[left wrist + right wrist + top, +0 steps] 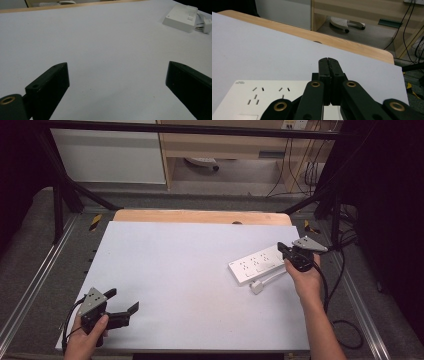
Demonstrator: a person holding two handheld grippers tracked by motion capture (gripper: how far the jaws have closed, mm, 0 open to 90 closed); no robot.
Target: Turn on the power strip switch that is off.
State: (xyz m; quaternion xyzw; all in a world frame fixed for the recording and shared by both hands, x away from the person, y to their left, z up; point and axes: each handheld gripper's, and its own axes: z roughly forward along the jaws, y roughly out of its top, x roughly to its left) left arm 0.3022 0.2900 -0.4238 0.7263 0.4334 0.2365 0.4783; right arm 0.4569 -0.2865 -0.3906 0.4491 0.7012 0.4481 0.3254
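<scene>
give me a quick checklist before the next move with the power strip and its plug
1. Power strip lying flat on the table: ok.
2. Plug free beside the strip, not inserted: ok.
3. Left claw open, ready to grasp: ok.
4. Right claw open: not ok, its jaws are closed together over the strip's end.
5. Right claw gripping anything: cannot tell.
6. Left claw near the strip: not ok, it sits at the table's opposite corner.

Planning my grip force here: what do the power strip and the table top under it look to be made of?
Power strip: likely hard white plastic, smooth with a slight sheen; moulded socket slots show in the right gripper view. Table top: pale grey, matte, flat sheet, perhaps laminate or paper, laid over a wooden board with a rounded, light-toned edge.
</scene>
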